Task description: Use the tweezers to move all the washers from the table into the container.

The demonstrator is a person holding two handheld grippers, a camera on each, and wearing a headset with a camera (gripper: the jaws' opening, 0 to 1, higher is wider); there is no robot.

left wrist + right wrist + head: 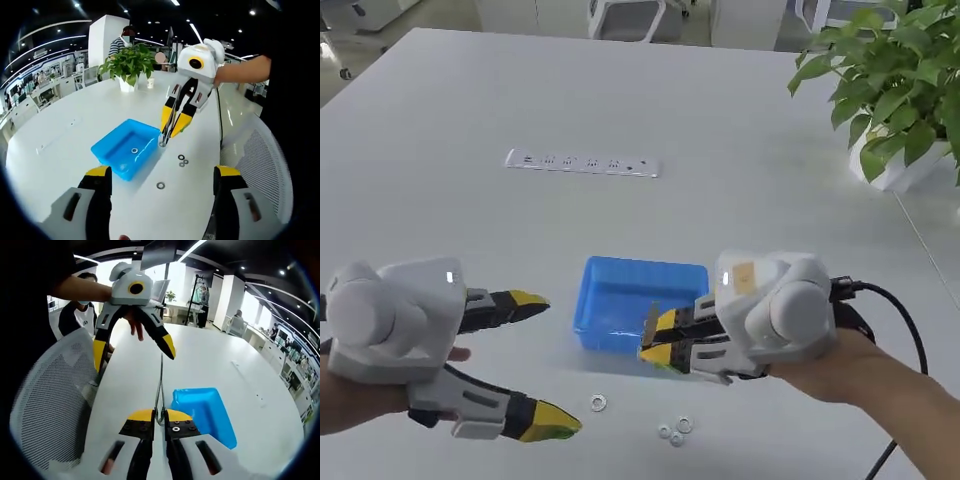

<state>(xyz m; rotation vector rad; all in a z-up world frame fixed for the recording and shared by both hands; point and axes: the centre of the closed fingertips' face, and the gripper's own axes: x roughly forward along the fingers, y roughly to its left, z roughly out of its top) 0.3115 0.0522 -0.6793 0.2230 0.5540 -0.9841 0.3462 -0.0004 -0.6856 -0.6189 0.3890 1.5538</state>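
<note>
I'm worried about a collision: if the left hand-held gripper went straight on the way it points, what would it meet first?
Probably the tweezers shut in the right hand-held gripper, which hang dead ahead; the blue container lies just below that line, so depth leaves some doubt.

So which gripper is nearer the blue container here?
Right. The right gripper, shut on the tweezers, is at the container's near rim; the left gripper hangs open off to its left, apart from it.

Blue rectangular container (pixel 620 290) at lower centre, open side up, one washer (pixel 134 150) flat inside. Thin metal tweezers (pixel 651 322) tilted at its lower right rim. Lone washer (pixel 598 403) and small washer cluster (pixel 685 425) lying flat just below.
</note>
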